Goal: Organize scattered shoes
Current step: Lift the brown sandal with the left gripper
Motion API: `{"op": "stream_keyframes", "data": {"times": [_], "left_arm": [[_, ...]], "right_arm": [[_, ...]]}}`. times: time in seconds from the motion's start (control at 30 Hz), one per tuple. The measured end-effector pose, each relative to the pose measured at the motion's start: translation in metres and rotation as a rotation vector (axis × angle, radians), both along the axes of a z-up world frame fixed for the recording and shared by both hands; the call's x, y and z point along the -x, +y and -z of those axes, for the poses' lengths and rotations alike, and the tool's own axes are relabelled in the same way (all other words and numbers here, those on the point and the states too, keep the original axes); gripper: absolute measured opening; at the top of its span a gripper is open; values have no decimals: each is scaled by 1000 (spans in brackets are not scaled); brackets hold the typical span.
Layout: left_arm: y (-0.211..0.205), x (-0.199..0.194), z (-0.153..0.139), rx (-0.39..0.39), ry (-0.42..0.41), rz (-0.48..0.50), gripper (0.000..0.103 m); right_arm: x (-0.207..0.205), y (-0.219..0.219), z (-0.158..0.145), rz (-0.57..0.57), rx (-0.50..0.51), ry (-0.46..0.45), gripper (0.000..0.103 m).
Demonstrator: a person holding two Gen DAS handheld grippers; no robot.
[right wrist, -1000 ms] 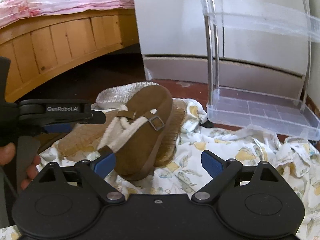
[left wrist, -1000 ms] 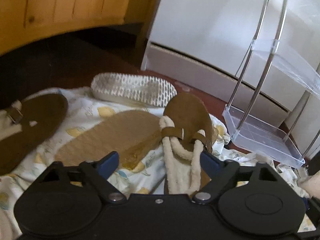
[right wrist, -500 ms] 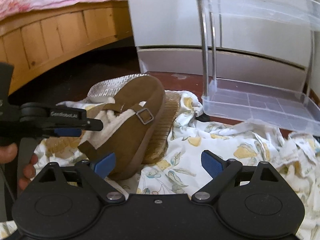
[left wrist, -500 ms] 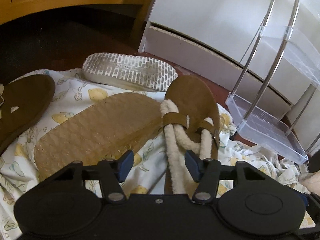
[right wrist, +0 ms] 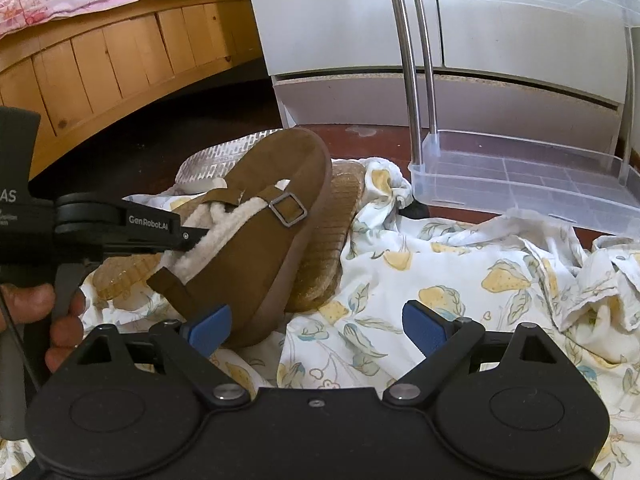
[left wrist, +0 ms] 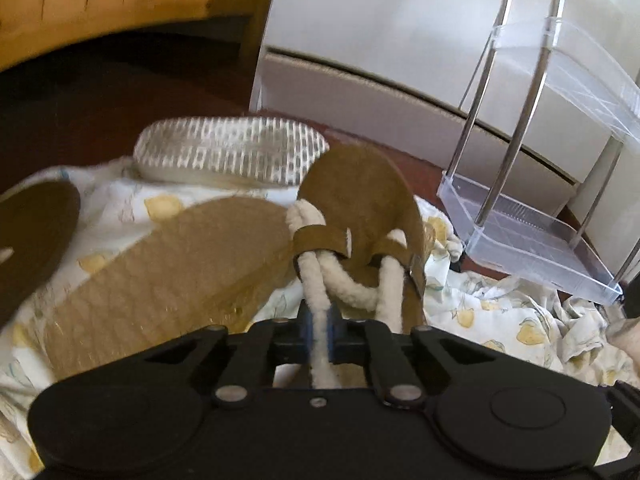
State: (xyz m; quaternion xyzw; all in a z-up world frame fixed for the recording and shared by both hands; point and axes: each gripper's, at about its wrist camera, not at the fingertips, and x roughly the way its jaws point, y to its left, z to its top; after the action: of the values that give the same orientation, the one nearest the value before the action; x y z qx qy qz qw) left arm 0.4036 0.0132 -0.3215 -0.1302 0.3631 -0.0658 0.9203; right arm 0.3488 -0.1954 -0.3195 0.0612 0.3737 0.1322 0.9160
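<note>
A person's left gripper is clamped on the cream fleece edging of a brown suede buckled slipper lying on a rumpled lemon-print white sheet on the floor; the slipper's long axis runs straight ahead of the pads, toe pointing away. The right gripper hangs with jaws apart and nothing between them, its left blue pad just beside the slipper's heel. A second, upturned slipper with a tan ribbed sole lies partly beneath, a pale grid-patterned sole beyond. The clear plastic two-tier shoe rack stands ahead and to the right, so the carry likely goes rightward
</note>
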Motion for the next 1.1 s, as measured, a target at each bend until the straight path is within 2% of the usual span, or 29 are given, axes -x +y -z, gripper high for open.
{"op": "stream_keyframes", "data": {"times": [0.2, 0.33, 0.57, 0.77, 0.93, 1.1], "left_arm": [[-1, 6, -24, 92, -50, -2, 4], [-6, 15, -47, 106, -118, 14, 4], [-28, 43, -79, 169, -105, 23, 4], [-64, 79, -100, 228, -74, 61, 5], [-105, 106, -107, 260, -43, 135, 5], [-146, 129, -114, 292, -19, 205, 5]], "right_arm": [[3, -3, -7, 2, 5, -8, 96], [8, -10, -21, 26, 17, -19, 95], [40, -23, -68, 17, 69, -95, 95], [87, -73, -99, 77, 81, -119, 95], [130, -134, -114, 146, -31, -95, 95], [163, -166, -123, 186, -40, -99, 95]]}}
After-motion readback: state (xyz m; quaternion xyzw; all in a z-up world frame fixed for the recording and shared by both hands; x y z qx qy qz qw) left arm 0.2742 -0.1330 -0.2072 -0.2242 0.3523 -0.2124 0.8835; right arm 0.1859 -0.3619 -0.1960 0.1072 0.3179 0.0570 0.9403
